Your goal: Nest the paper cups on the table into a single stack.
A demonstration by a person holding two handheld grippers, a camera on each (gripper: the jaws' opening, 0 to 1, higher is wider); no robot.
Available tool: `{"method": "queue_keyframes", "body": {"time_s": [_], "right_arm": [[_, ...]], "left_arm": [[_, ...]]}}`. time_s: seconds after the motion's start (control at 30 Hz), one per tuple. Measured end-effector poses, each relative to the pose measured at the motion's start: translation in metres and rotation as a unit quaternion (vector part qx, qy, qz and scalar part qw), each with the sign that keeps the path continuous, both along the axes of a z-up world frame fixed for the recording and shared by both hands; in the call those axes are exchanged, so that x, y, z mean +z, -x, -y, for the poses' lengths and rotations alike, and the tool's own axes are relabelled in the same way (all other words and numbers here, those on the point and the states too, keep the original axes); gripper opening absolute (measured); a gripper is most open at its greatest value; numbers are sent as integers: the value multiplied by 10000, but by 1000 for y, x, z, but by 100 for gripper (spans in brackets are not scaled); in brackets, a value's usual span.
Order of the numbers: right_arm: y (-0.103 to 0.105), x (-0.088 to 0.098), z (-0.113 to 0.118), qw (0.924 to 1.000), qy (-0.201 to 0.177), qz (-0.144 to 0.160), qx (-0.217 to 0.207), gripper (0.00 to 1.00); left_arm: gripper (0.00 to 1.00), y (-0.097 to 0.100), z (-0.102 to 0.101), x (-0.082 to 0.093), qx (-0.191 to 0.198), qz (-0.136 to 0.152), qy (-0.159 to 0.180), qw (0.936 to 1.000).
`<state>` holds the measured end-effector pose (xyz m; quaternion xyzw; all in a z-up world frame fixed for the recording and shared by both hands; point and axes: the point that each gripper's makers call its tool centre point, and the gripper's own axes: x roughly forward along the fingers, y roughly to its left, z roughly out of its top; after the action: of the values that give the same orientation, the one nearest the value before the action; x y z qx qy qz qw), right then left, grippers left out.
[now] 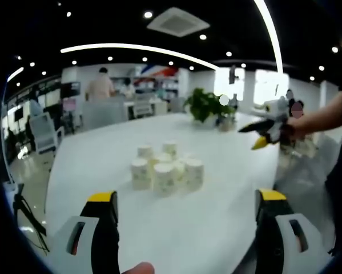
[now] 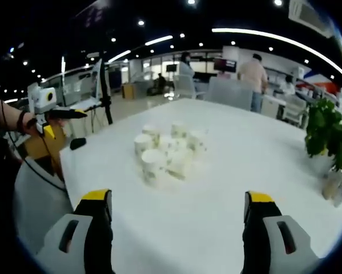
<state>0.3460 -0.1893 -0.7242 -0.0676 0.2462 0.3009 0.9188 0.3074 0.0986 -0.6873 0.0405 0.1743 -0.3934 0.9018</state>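
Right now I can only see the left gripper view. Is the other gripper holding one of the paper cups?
Observer: No. In the right gripper view, the right gripper has its jaws wide apart with only bare table between them. The paper cups sit in a cluster farther ahead.
Operator: Is there anything else on that table, other than the cups and the plant?
Observer: Yes, a small dark object lies by the table's edge, off to the left of the cups in that view. It is too small to tell what it is.
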Motion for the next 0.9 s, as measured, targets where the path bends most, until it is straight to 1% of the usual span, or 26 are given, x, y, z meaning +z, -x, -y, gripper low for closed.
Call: {"method": "queue_keyframes", "body": {"time_s": [0.1, 0.13, 0.17, 0.2, 0.3, 0.37, 0.43, 0.5, 0.57, 0.7, 0.9], "right_arm": [[-6, -3, -1, 10000, -65, -25, 9, 90], [-8, -5, -1, 9999, -133, -99, -11, 88], [-10, -5, 0, 9997, -177, -139, -60, 88], [-14, -3, 0, 9996, -249, -118, -113, 88], [-21, -2, 1, 9989, -416, -146, -161, 86], [-25, -4, 0, 9987, -452, -213, -111, 83], [-30, -5, -1, 9985, -502, -193, -70, 82], [-34, -6, -4, 9982, -550, -220, -16, 78], [-39, -8, -7, 9978, -601, -297, -1, 78], [-45, -12, -14, 9978, -542, -344, 141, 76], [-58, -16, -21, 9971, -576, -423, 260, 75]], "left_arm": [[100, -1, -1, 0, 66, -3, 10, 10000], [100, -2, -2, 1, 98, -16, 23, 9999], [100, -2, -2, 1, 113, -15, 27, 9999], [100, -3, -2, 2, 137, 4, 23, 9999], [100, -4, -2, 0, 178, -40, 7, 9998], [100, -4, -1, 0, 187, -34, 18, 9998], [100, -4, 0, 0, 196, -40, 14, 9998], [100, -4, 1, -1, 197, -48, 7, 9998], [100, -3, 2, -3, 171, -80, -25, 9998], [100, -3, 2, -4, 199, -85, -51, 9998], [100, -3, 0, -5, 277, -110, -78, 9995]]}}
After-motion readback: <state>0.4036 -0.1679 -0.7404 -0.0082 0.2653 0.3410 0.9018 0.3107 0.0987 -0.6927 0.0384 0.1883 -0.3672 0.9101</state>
